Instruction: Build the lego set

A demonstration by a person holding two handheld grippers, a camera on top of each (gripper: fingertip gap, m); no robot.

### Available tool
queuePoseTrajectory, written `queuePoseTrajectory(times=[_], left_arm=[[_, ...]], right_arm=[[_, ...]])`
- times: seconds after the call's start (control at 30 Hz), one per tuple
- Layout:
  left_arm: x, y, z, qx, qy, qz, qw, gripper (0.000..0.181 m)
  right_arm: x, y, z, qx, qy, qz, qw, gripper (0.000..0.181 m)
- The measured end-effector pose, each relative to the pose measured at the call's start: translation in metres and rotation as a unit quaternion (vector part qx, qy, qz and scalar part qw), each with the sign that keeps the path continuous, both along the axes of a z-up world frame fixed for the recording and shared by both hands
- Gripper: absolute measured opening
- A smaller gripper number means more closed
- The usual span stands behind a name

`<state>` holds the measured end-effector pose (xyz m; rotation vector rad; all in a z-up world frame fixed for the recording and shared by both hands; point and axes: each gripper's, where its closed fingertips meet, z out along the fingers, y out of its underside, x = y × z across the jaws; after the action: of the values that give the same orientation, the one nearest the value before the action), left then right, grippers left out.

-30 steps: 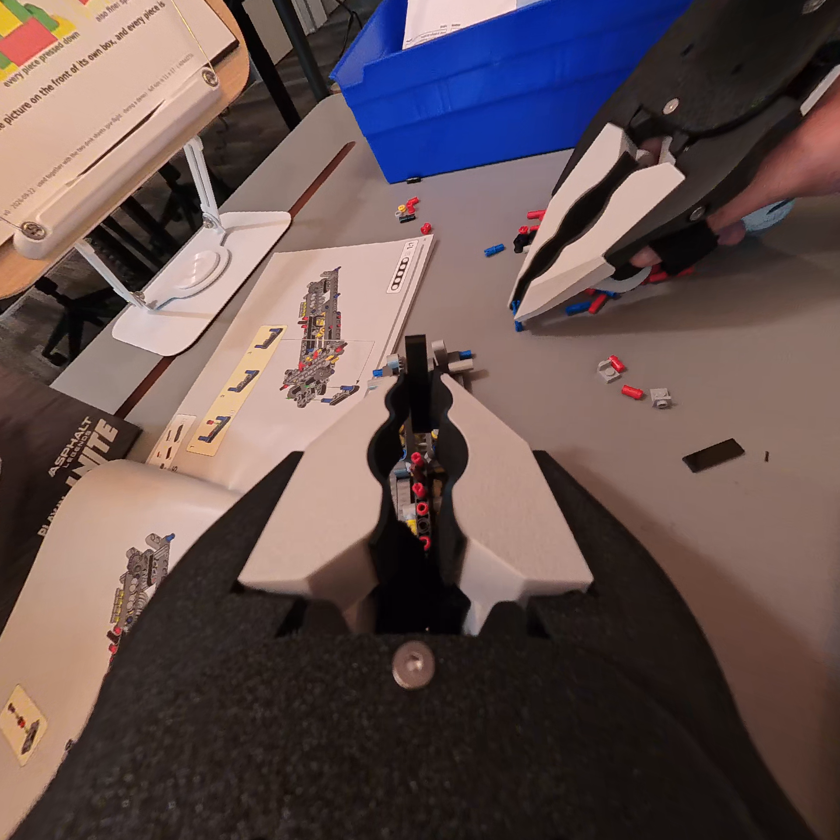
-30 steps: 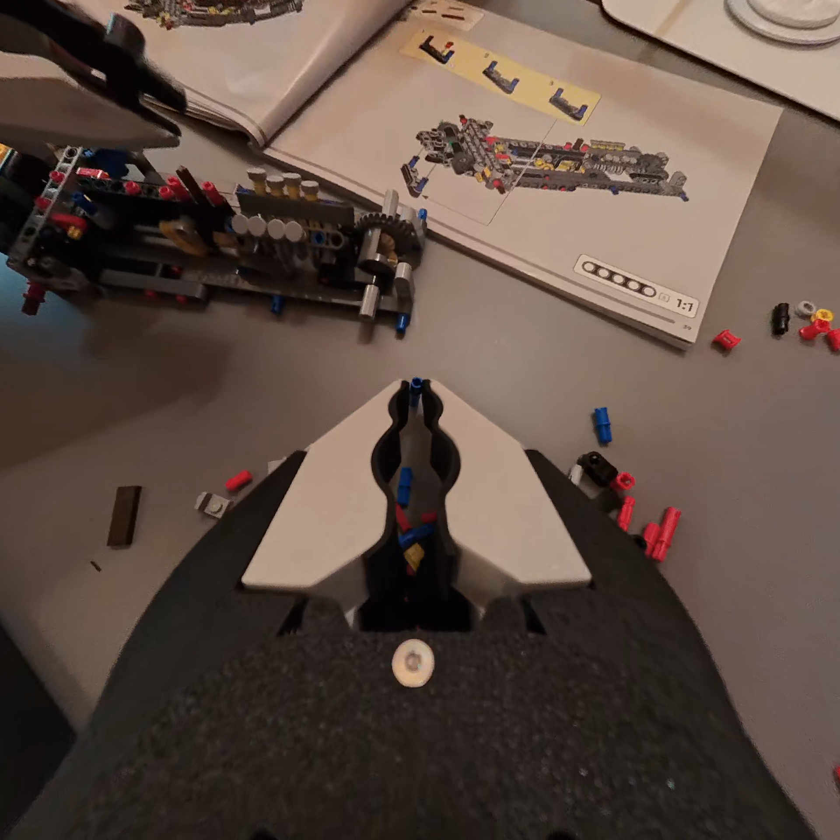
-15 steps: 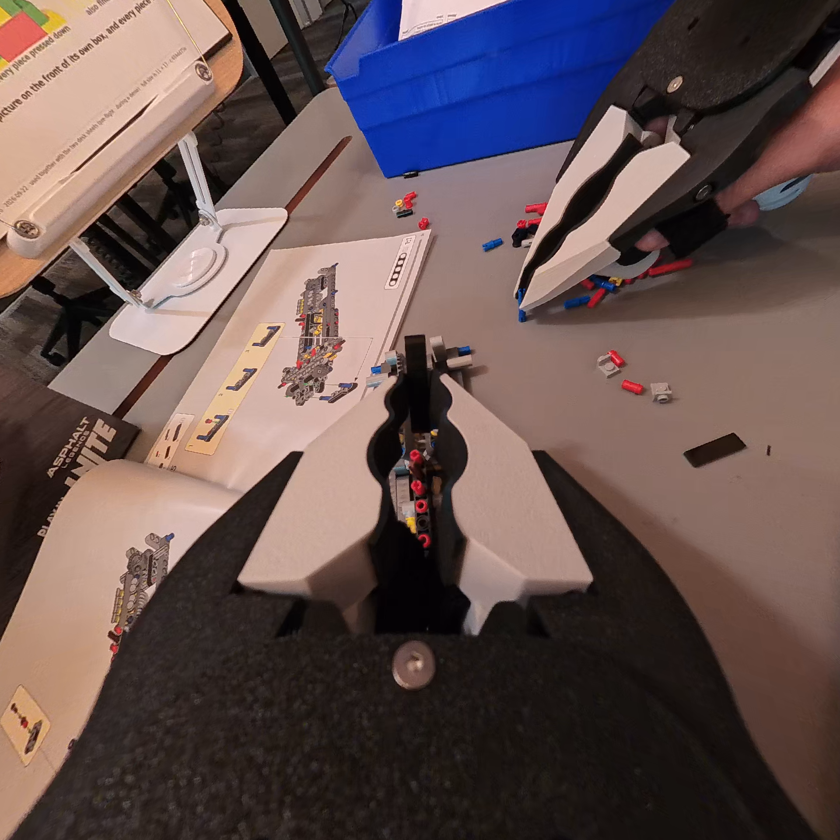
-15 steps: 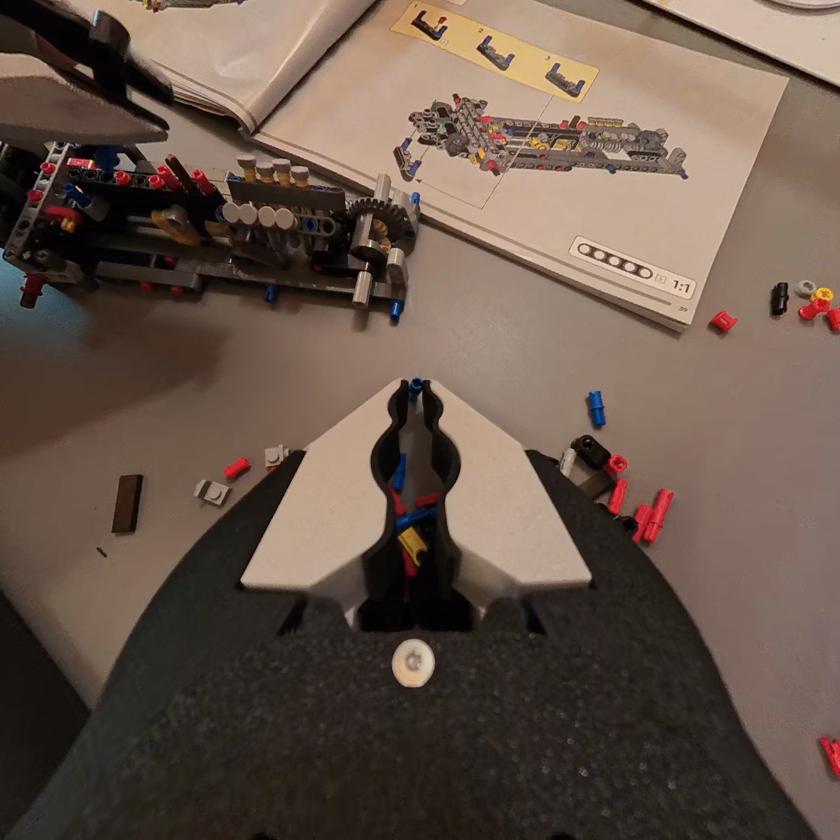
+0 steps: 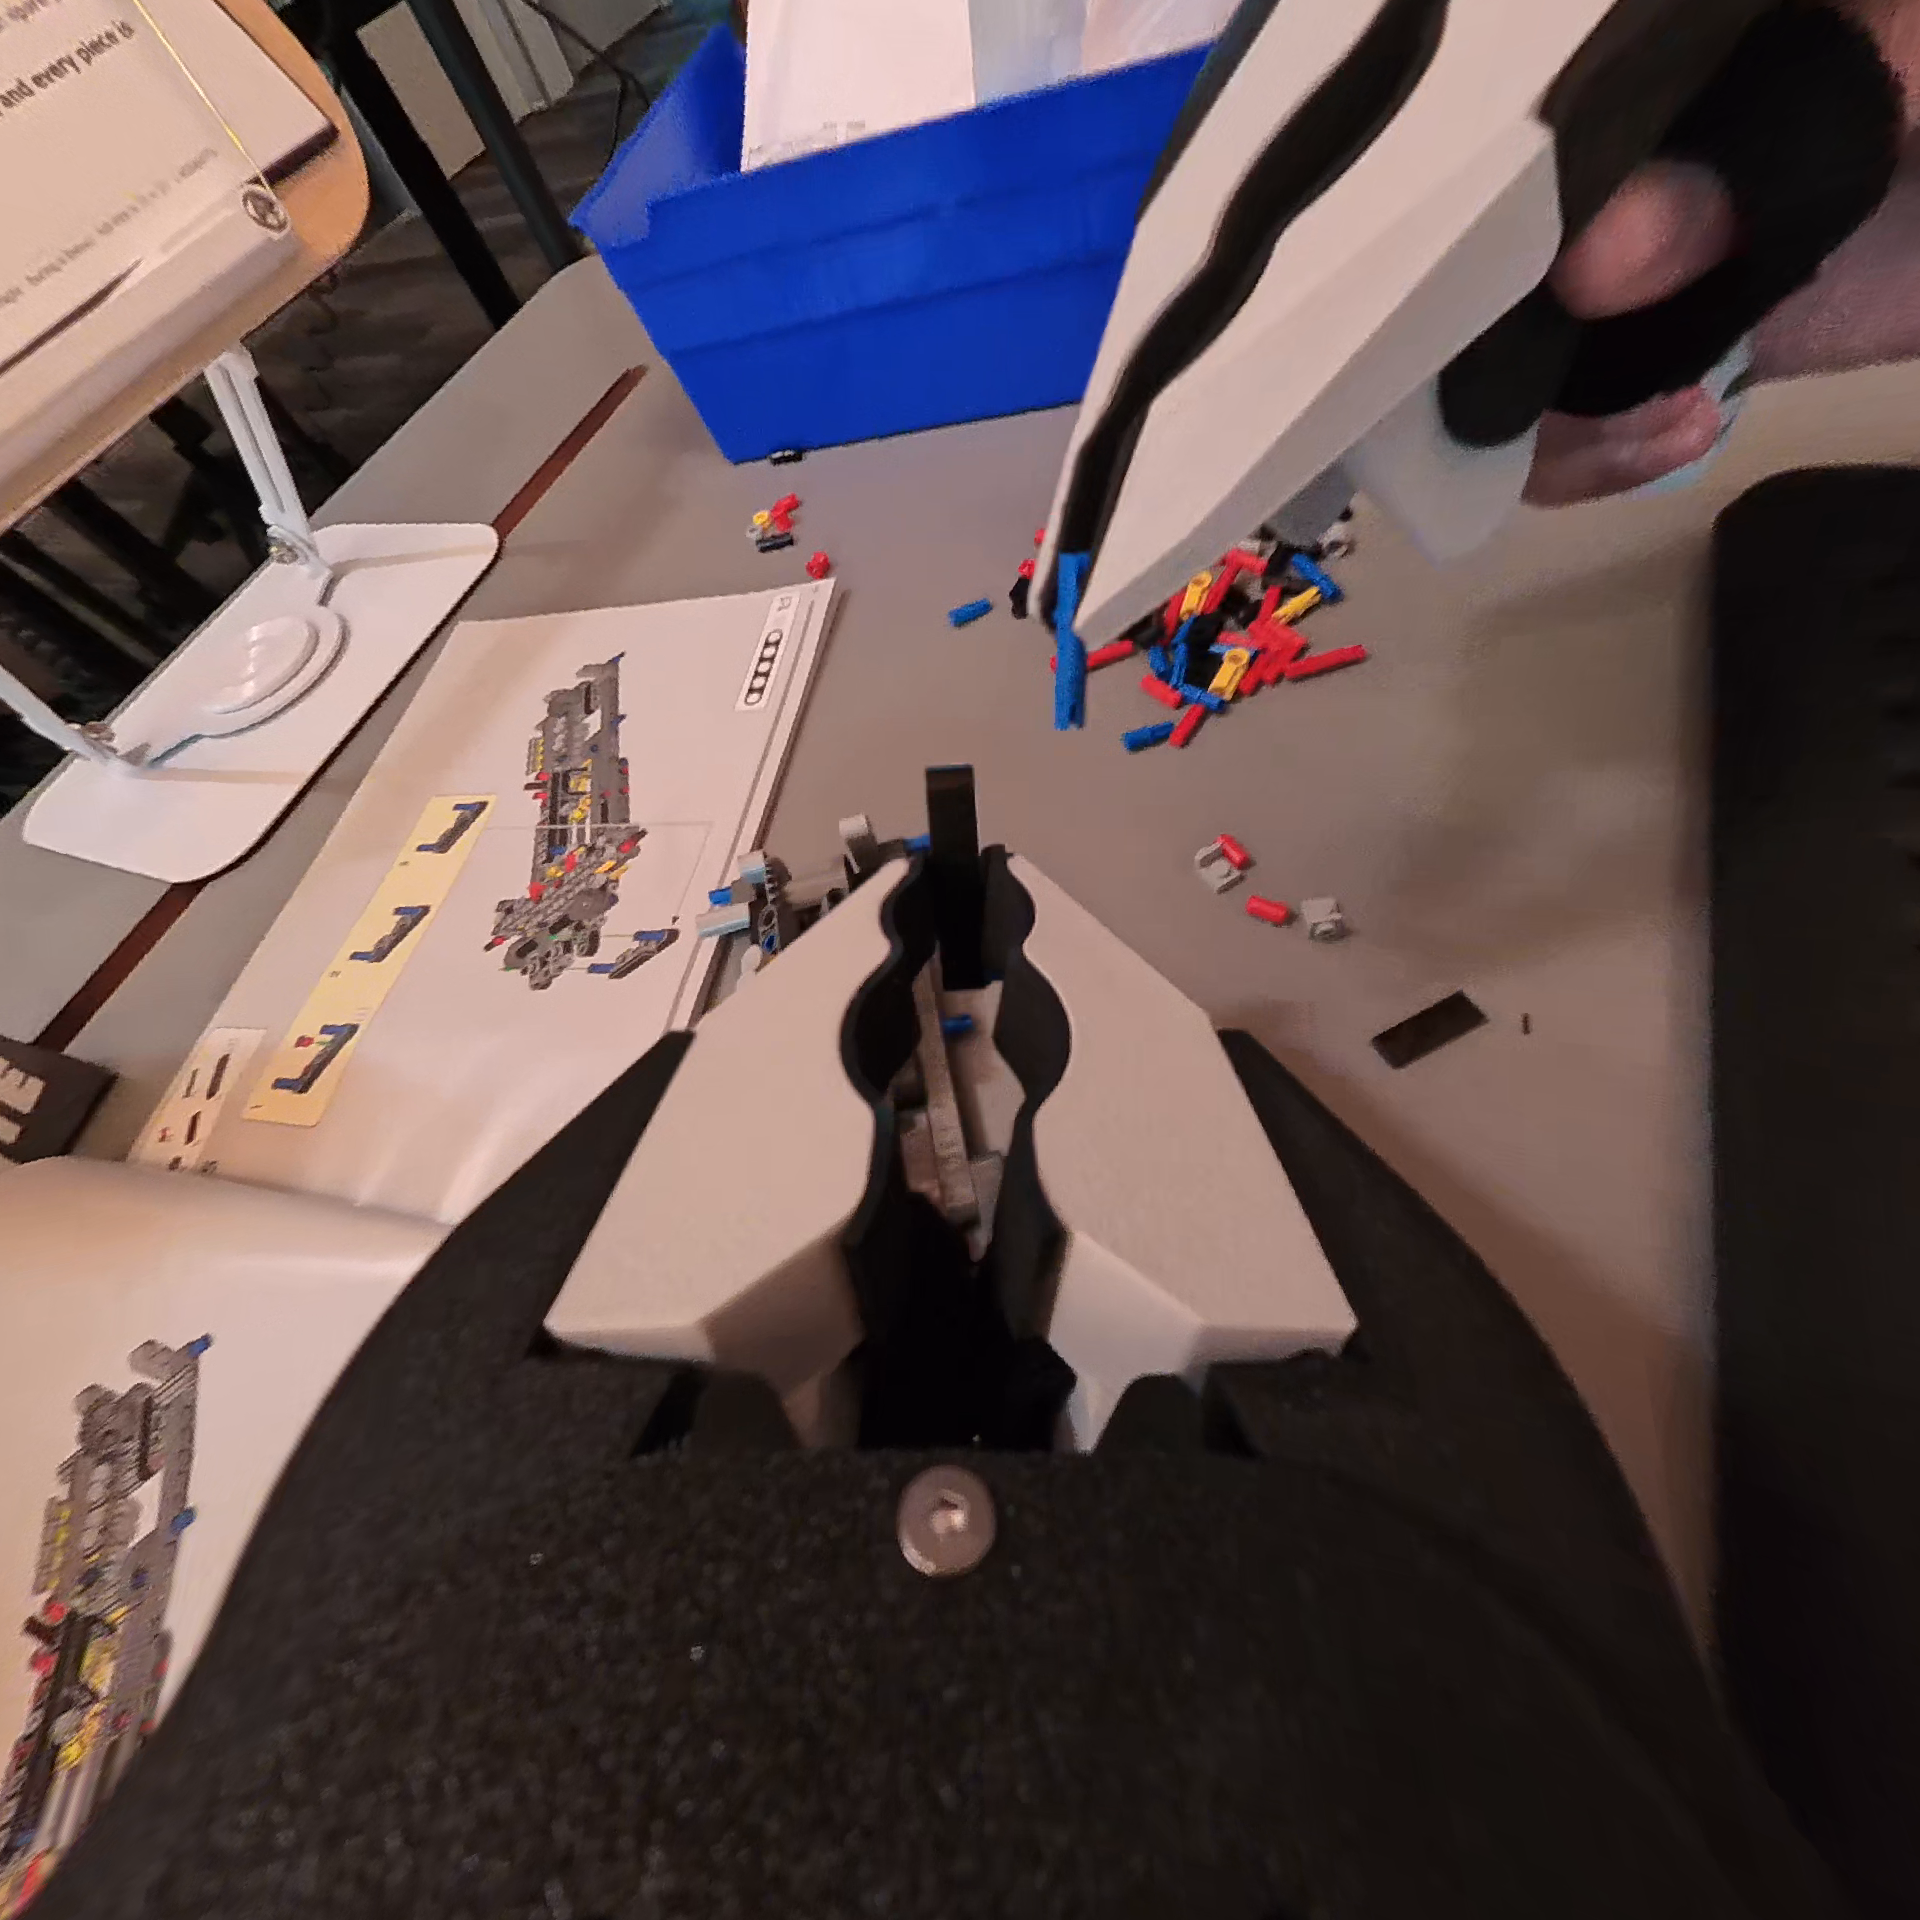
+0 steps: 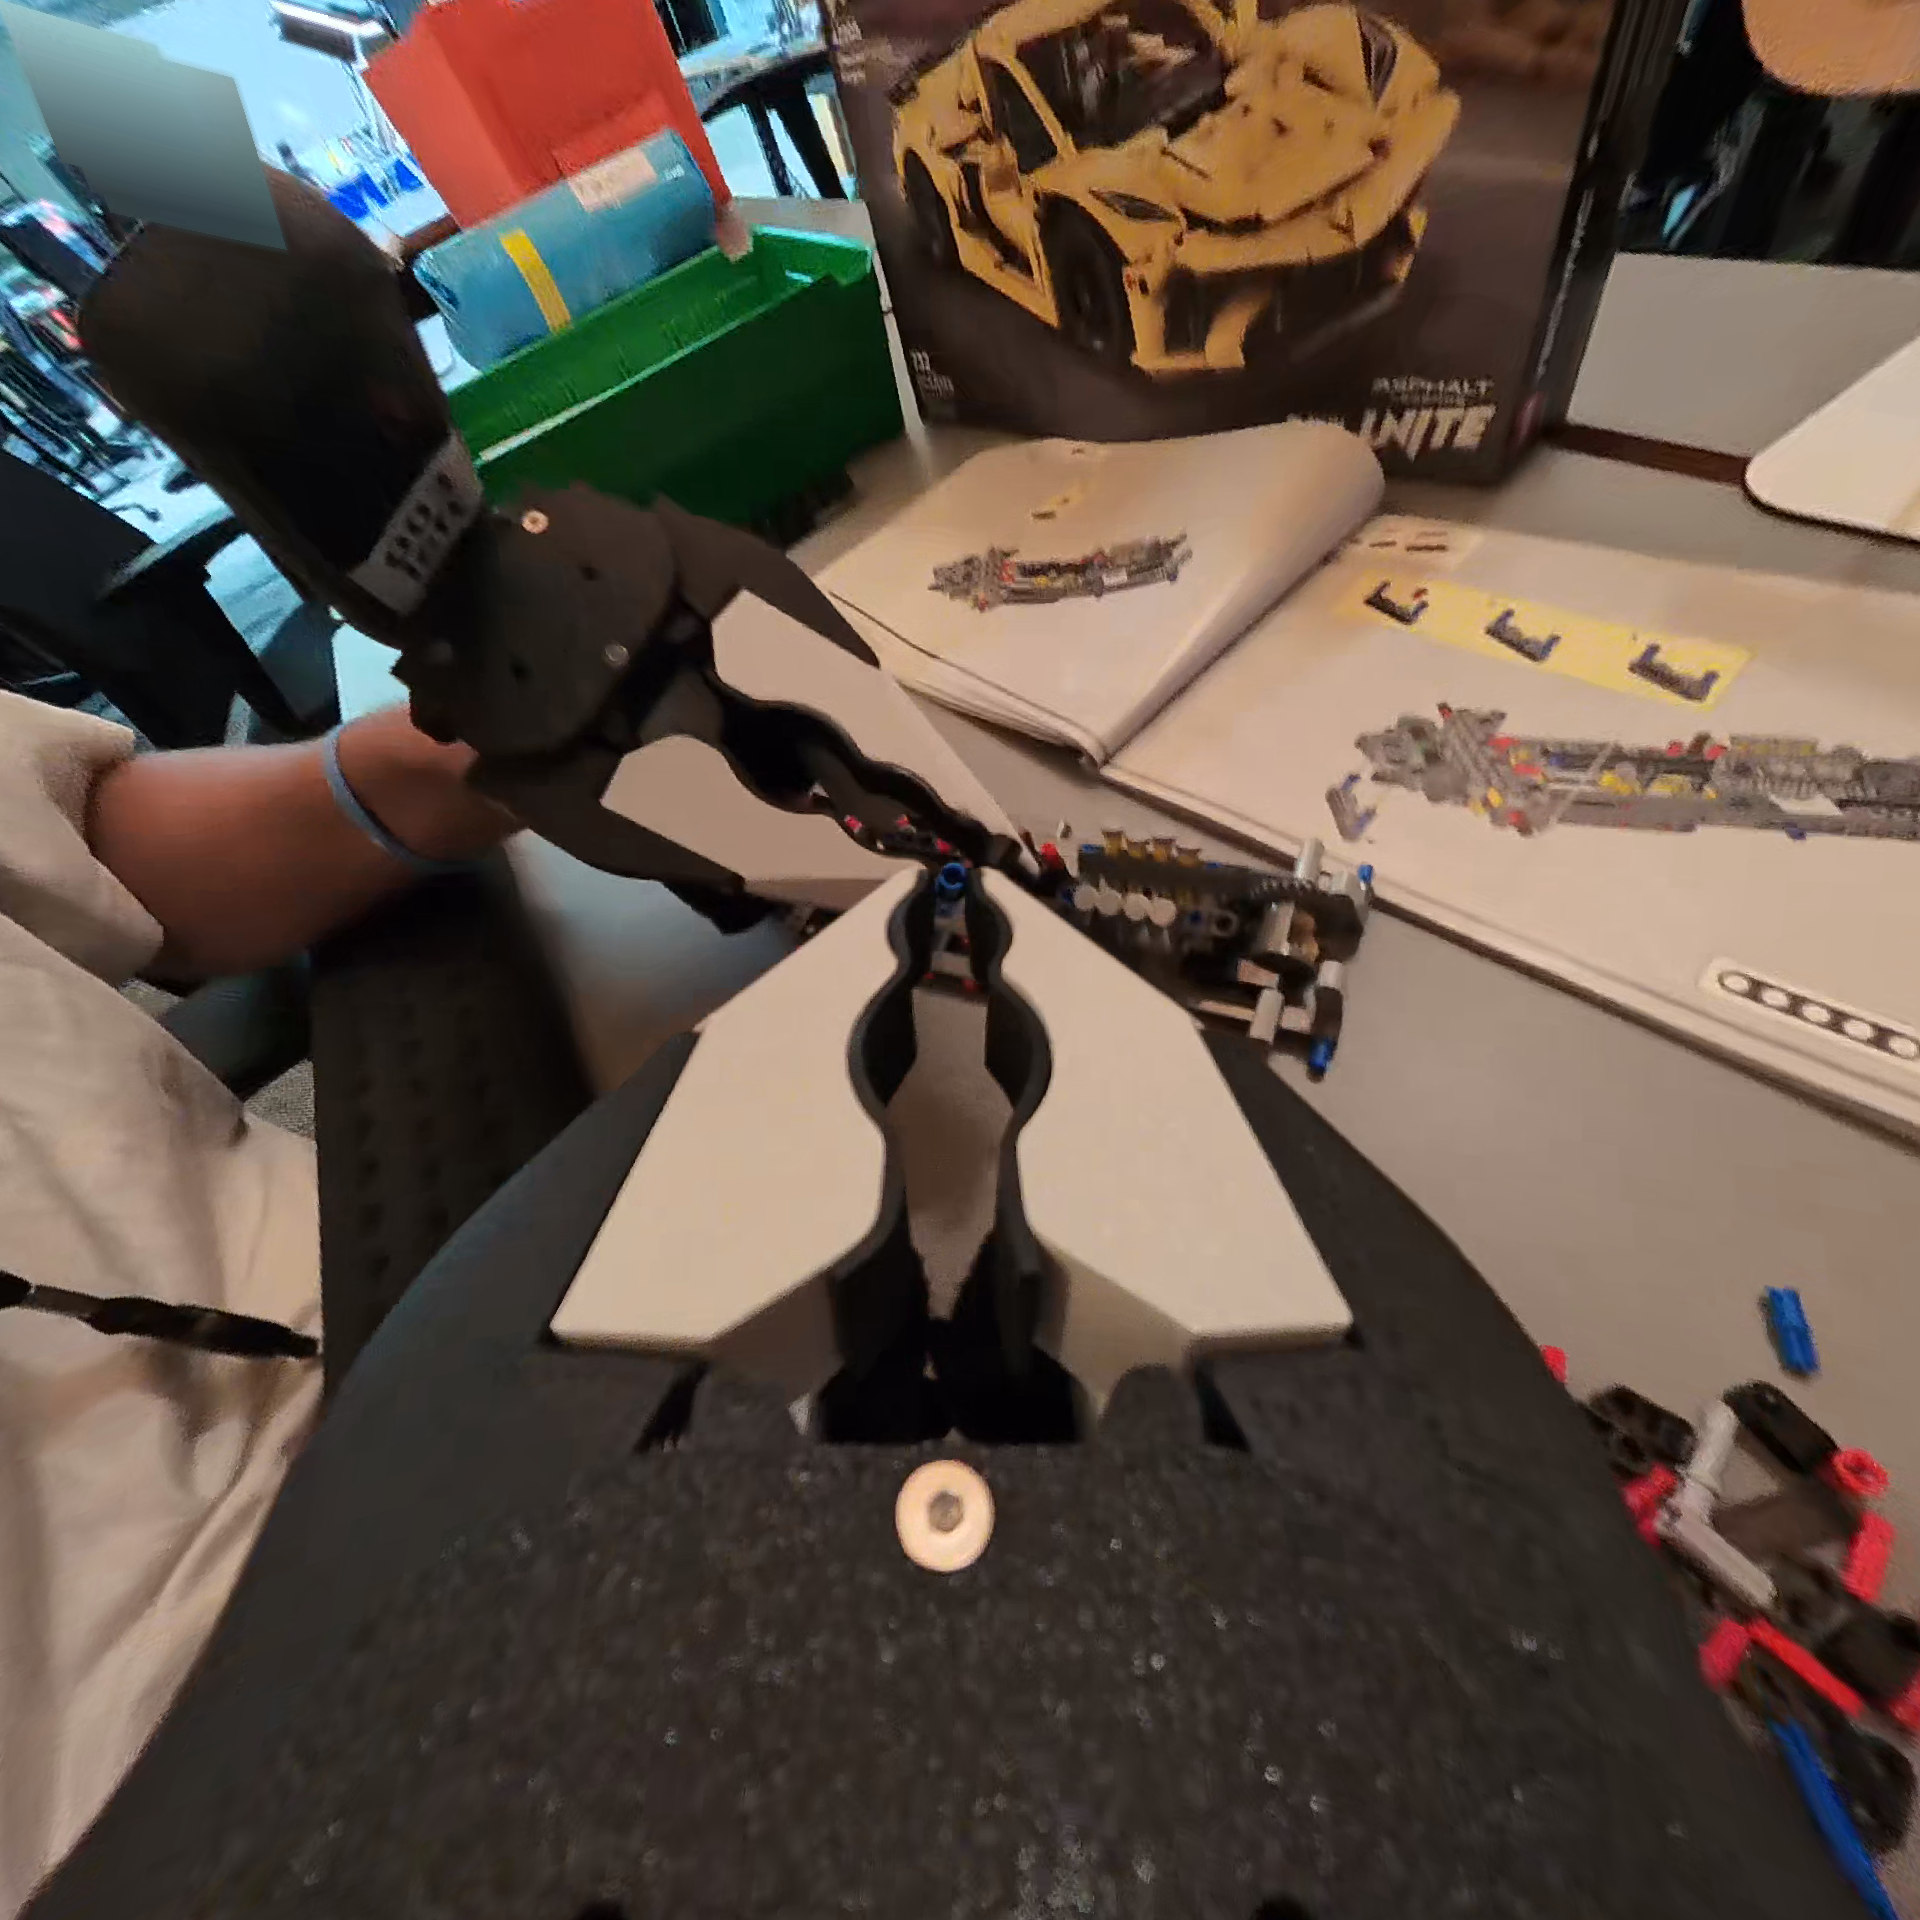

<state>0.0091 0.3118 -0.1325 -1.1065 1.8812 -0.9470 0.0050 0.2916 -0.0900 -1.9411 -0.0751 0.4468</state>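
The left gripper (image 5: 951, 883) is clamped on the lego chassis (image 6: 1216, 920), w/ a black beam (image 5: 954, 873) of it standing up between the tips; the rest of the build is mostly hidden under the fingers in the left wrist view. In the right wrist view the chassis is seen lying long-ways on the grey table (image 6: 1558, 1174), just beside the open instruction booklet (image 6: 1455, 727), its gear end pointing right. The right gripper (image 6: 948, 888) is closed on a small blue pin (image 6: 948, 885), held at the very tips, close to the chassis where the left gripper grips it; contact btw pin and chassis cannot be told. In the left wrist view the same pin (image 5: 1068, 639) is seen sticking down from the right gripper's tips, above the table. A loose pile of red, blue, yellow & black pins (image 5: 1236, 644) lies beyond it, near a blue bin (image 5: 883, 301). A few stray pieces are scattered nearby: a red pin w/ grey bits (image 5: 1268, 909) and a flat black tile (image 5: 1425, 1029). A white stand base (image 5: 260, 696) sits left of the booklet. The set's box (image 6: 1226, 229) w/ a yellow car pictured and a green bin (image 6: 675, 384) stand at the back of the table. A second sub-assembly in red & black (image 6: 1766, 1538) lies at lower right.
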Motion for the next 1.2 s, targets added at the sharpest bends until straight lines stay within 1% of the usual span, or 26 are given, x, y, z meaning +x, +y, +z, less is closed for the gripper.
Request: queuePoseTrajectory(times=[0.07,0.13,0.27,0.4,0.5,0.6,0.77,0.83,0.97,1.03,1.07,1.1,1.13,1.17,1.2], left_arm=[[0.0,-0.005,0.003,-0.015,-0.004,-0.008,1.0,0.006],[0.0,-0.009,0.005,-0.021,-0.009,-0.012,1.0,0.006],[0.0,-0.009,0.004,-0.005,-0.013,-0.009,1.0,0.006],[0.001,-0.005,0.008,-0.014,-0.018,0.003,1.0,0.007],[0.002,-0.003,0.007,-0.026,-0.01,0.01,1.0,0.006],[0.002,-0.006,0.007,-0.022,-0.011,0.005,1.0,0.006],[0.001,-0.016,0.007,-0.005,-0.019,-0.008,1.0,0.006],[0.001,-0.015,0.007,0.007,-0.022,-0.005,1.0,0.006],[0.002,-0.013,0.011,0.036,-0.042,0.0,0.998,0.007],[0.0,-0.012,0.005,0.049,-0.029,-0.005,0.998,0.006],[0.0,-0.009,0.003,0.056,-0.025,-0.002,0.998,0.007],[0.001,-0.006,0.002,0.059,-0.023,0.001,0.998,0.006],[0.0,-0.005,0.0,0.058,-0.017,0.002,0.998,0.006],[0.0,-0.003,-0.001,0.055,-0.012,0.004,0.998,0.006],[0.001,0.0,-0.001,0.053,-0.011,0.009,0.998,0.006]], right_arm=[[-0.003,0.004,0.001,0.009,0.002,-0.003,1.0,0.004],[0.0,0.008,-0.006,0.003,-0.011,-0.016,1.0,0.004],[-0.002,0.012,-0.012,-0.002,-0.02,-0.021,1.0,0.004],[-0.001,0.017,-0.007,0.018,-0.003,-0.036,0.999,0.004],[0.007,0.022,-0.002,0.045,0.017,-0.064,0.997,0.004],[0.003,0.025,-0.006,0.038,0.034,-0.053,0.997,0.004],[-0.007,0.03,-0.01,0.031,0.035,-0.034,0.998,0.004],[-0.008,0.032,-0.01,0.032,0.034,-0.037,0.998,0.004],[-0.008,0.031,-0.005,0.031,0.075,-0.026,0.996,0.004],[-0.001,0.023,-0.003,0.023,0.074,-0.029,0.997,0.003],[0.008,0.016,-0.004,0.007,0.057,-0.034,0.998,0.003],[0.016,0.006,-0.01,-0.03,0.029,-0.034,0.999,0.004],[0.022,-0.009,-0.02,-0.089,-0.002,-0.025,0.996,0.004],[0.028,-0.027,-0.035,-0.165,-0.039,-0.014,0.985,0.004],[0.038,-0.047,-0.049,-0.243,-0.091,-0.012,0.966,0.004]])
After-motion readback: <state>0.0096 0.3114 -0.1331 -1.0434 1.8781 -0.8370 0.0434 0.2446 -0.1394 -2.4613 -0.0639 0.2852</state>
